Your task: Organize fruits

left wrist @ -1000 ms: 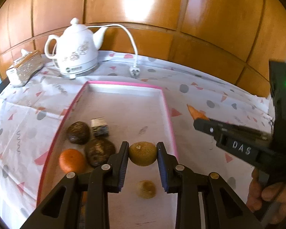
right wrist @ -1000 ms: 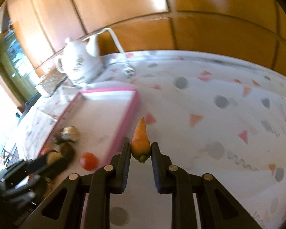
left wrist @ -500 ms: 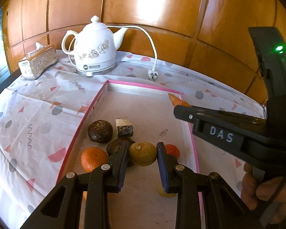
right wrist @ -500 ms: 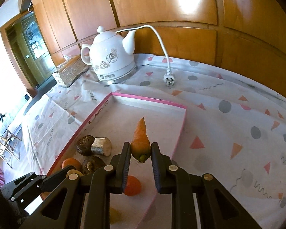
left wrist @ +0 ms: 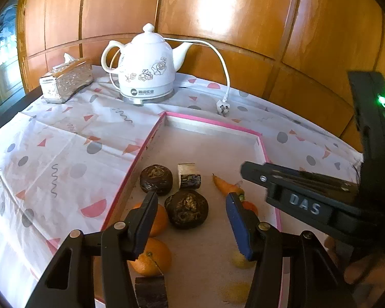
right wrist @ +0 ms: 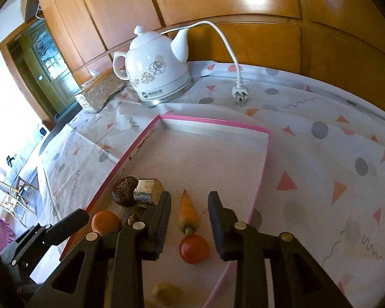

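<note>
Both grippers released: carrot [right wrist: 188,211] now lies in tray [right wrist: 265,154], right gripper [right wrist: 190,217] jaws opening, left gripper [left wrist: 192,220] jaws opening, empty. Carrot stiff, light; grip mid-body.

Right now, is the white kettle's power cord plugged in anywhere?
No: the white kettle's plug lies loose on the patterned tablecloth.
</note>
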A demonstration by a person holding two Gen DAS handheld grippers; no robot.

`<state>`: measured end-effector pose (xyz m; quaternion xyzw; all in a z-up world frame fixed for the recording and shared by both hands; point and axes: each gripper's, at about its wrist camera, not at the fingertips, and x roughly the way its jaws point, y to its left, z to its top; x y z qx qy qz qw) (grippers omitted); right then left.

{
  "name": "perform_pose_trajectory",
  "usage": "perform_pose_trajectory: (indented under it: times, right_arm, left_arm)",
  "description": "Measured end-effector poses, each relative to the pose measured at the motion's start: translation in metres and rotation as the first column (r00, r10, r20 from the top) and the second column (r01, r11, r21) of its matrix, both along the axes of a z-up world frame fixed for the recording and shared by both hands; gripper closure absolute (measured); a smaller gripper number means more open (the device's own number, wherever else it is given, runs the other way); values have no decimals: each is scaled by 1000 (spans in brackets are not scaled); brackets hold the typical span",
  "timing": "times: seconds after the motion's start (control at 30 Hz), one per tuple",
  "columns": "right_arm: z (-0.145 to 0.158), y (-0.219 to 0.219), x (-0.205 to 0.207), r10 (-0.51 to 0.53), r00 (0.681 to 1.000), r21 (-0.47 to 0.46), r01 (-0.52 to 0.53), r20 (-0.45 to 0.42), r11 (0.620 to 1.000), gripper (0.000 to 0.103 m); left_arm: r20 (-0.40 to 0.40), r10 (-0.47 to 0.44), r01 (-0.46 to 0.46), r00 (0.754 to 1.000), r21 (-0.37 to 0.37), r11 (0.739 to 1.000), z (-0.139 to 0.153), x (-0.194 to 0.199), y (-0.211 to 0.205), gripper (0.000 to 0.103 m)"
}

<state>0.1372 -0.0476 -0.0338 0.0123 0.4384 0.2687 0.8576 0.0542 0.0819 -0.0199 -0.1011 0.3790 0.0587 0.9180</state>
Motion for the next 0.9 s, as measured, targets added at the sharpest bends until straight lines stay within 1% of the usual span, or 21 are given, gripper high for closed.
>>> perform_pose_trajectory:
  times: [0.03,0.1,0.17,0.33,0.43,0.53,0.57,0.7,0.9]
  right_arm:
    - [1,-3,-2,-9,1000,-1,9,4,1000,73]
    - [2,-8,-6,-26,1000,0,26,14,1000,72]
    - [4,-14,-12,-45,999,3,45,23,999,69]
    - [6,-26,-28,-78,996,9,78,37,997,68]
    - [6,-31,-38,-90,995,7,90,49,996,68]
    - [8,-36,-48,-109,992,1,109,69,994,68]
    - [9,-37,-52,-116,990,-3,116,79,993,67]
    - [10,-42,-68,-144,983,-21,147,115,989,66]
    - [10,-39,-87,-158,970,-83,176,184,981,66]
  left_arm:
    - [4,6,-6,1000,5,1000,1,-2,0,45]
    - [11,11,-11,1000,13,1000,4,-4,0,38]
    - [21,20,-21,1000,30,999,7,-7,0,32]
    - [40,38,-40,998,46,998,13,-15,0,25]
    - [49,45,-48,998,58,997,16,-20,-1,17]
    - [61,50,-54,997,68,996,19,-26,-2,6]
    - [64,56,-61,996,73,995,21,-28,-3,0]
    - [89,50,-56,995,73,996,26,-36,-4,0]
    - [105,39,-48,994,79,996,31,-47,-8,0]
